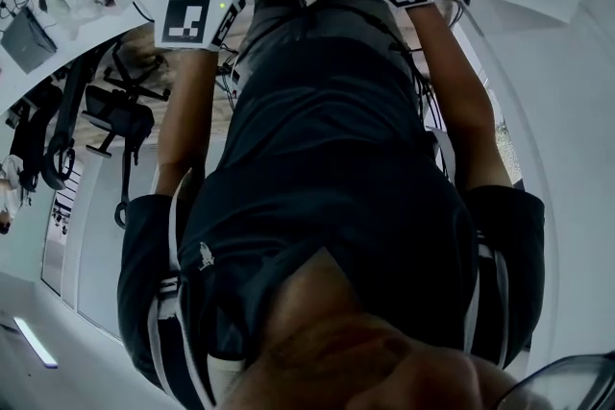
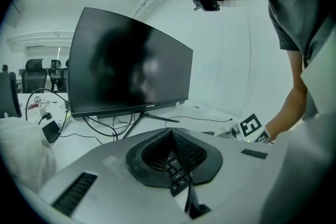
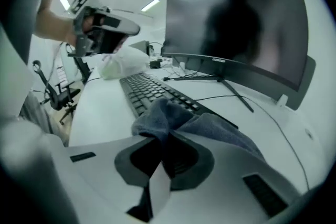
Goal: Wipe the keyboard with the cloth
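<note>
Because the left gripper point(image 2: 171, 136) hangs in the air over the far end of the keyboard point(image 3: 149, 92), its fingers point(image 2: 189, 153) seemingly closed tip to tip on nothing, the keyboard lies unsteadied on the counter point(image 3: 100, 107). A firm stroke could likely shove it along or skew it.

At its near end sits the cloth point(image 3: 210, 128), bunched over the last keys and pinched at one fold by the right gripper point(image 3: 164, 139), whose fingers point(image 3: 142, 160) are clamped fully onto it. That small bite is the weak spot. If the pile catches between keycaps, the cloth may pull free. If the gripper tips too steeply, hard fingers rather than fabric may press or scrape the keys.

Further right, a cable point(image 3: 215, 96) runs across the counter beneath the monitor point(image 3: 236, 29), just beside the keyboard's back edge. A trailing corner of cloth could drag it.

Much stays unseen. The left gripper view shows only a few keys through its own recess. The head view is filled by the person's torso point(image 1: 327, 158), with both grippers cut off at the top edge and almost no counter visible. The right gripper's body hides where the cloth actually meets the keys, so contact is a guess.
</note>
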`<state>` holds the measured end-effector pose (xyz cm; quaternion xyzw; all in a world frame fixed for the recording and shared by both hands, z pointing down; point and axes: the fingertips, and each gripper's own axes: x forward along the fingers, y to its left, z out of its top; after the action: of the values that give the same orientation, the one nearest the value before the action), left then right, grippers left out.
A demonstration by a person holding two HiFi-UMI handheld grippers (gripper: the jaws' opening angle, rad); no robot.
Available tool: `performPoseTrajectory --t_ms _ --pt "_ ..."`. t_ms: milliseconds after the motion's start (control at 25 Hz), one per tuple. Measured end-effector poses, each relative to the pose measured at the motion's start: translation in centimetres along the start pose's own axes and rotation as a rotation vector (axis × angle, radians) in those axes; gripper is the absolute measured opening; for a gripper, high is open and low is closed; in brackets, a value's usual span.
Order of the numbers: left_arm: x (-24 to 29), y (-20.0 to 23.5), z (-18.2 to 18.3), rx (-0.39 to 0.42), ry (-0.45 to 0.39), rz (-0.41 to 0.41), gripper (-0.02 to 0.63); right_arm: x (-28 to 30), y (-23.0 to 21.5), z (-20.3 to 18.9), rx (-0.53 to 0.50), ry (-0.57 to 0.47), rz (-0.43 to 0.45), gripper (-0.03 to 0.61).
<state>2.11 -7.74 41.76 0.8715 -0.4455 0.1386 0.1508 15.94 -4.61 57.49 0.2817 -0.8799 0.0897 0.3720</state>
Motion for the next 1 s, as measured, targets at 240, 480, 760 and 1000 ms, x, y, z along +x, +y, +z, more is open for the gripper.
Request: performPoseTrajectory --t_ms 240,480,760,1000 --pt "-1.0 0.7 -0.6 -0.013 0.012 0.023 0.005 0.3 -7.1 2.0 0.168 -0.015 -0.164 0.023" --pt "-2.0 1.1 -1.8 -0.031 0.013 0.017 0.005 4.2 0.4 5.0 0.001 0.004 0.113 0.023" --pt "-3.4 3.1 -1.7 -0.047 0.011 0.065 0.005 5.4 1.9 6.2 0.036 0.083 0.171 0.023" --pt "-4.2 4.2 -1.8 -0.039 -0.010 0.050 0.005 4.3 -4.7 5.9 0.108 0.087 -0.018 0.024"
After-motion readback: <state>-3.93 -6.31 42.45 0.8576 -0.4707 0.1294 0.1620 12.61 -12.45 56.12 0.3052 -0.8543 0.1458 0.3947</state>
